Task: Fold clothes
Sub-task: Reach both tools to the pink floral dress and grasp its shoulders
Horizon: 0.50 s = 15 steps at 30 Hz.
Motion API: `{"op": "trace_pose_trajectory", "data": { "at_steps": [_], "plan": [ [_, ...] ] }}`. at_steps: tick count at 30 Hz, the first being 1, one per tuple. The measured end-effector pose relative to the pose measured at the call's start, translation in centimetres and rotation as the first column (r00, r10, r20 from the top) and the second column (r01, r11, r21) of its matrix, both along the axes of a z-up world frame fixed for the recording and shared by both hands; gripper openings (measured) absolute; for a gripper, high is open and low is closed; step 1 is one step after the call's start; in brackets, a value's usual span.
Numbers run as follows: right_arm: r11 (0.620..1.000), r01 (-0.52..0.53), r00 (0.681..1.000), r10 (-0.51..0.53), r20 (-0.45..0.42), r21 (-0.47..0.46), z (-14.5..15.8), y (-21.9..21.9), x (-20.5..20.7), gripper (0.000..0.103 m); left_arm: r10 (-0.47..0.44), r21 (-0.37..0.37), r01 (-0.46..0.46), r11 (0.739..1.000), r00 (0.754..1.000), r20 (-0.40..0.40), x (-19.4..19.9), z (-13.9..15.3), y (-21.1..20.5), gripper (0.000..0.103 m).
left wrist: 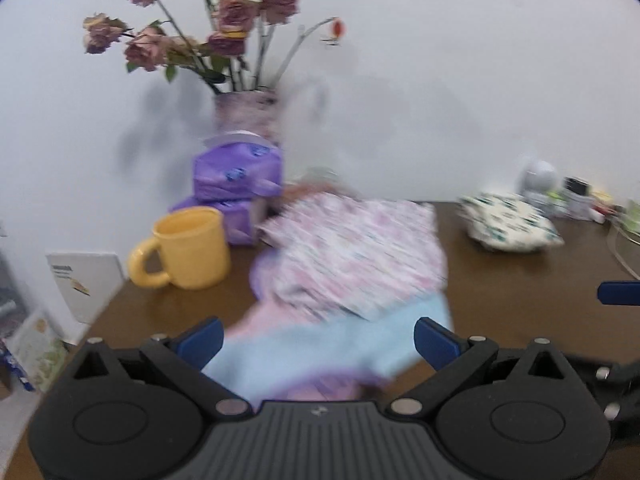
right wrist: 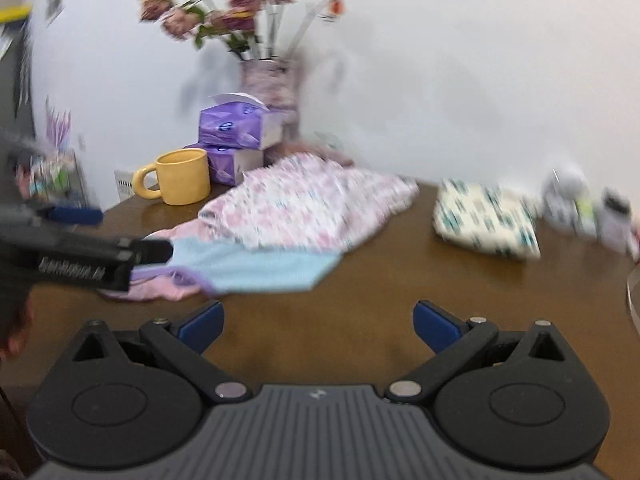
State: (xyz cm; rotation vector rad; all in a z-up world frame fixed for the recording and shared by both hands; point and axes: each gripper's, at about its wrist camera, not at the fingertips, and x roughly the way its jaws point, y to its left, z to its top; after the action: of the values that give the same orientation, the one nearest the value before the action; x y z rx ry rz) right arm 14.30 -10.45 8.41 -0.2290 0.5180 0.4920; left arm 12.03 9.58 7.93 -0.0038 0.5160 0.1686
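Garment: a floral pink-and-white piece (right wrist: 312, 204) with a pale blue band (right wrist: 256, 266) and lilac trim lies rumpled at the middle of the brown table (right wrist: 400, 300), blue edge nearest; judged half-arranged, not yet folded flat.
Left gripper: the left gripper (left wrist: 318, 342) hangs over the near blue edge, its 2 blue fingers (left wrist: 202, 340) spread wide with the cloth between and beneath them; nothing is pinched. Likely placed to take that hem for a fold.
Right gripper: the right gripper (right wrist: 316, 322) sits just near of the garment's right corner, fingers spread wide over bare table, apart from the cloth.
Second item: a folded white cloth with teal print (right wrist: 486, 220) rests to the right, well apart, probably finished and set aside.
Clutter: a yellow mug (right wrist: 182, 178), 2 stacked purple tissue boxes (right wrist: 236, 128) and a vase of dried roses (right wrist: 270, 88) crowd the far left, just beside the garment.
Blur: both views are smeared, so fine folds cannot be read.
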Motion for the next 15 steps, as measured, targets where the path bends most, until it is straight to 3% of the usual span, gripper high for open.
{"op": "trace_pose_trajectory", "data": {
  "at_steps": [5,9,15],
  "plan": [
    [0.994,-0.073,0.997,0.076,0.034,-0.082,-1.2,6.4,5.0,0.100,0.075,-0.049,-0.075,0.996,0.997,-0.010,3.7,-1.0,4.6,0.097],
    [0.982,-0.124,0.992,0.128,0.020,-0.140,-2.8,10.9,8.5,0.087,0.096,-0.088,-0.094,0.992,0.995,0.023,4.8,-2.8,7.7,0.093],
    [0.973,-0.187,0.982,0.182,-0.050,-0.134,-4.9,15.4,12.8,0.065,0.093,-0.117,-0.099,0.988,0.994,-0.057,6.3,-4.8,10.1,0.080]
  ]
}}
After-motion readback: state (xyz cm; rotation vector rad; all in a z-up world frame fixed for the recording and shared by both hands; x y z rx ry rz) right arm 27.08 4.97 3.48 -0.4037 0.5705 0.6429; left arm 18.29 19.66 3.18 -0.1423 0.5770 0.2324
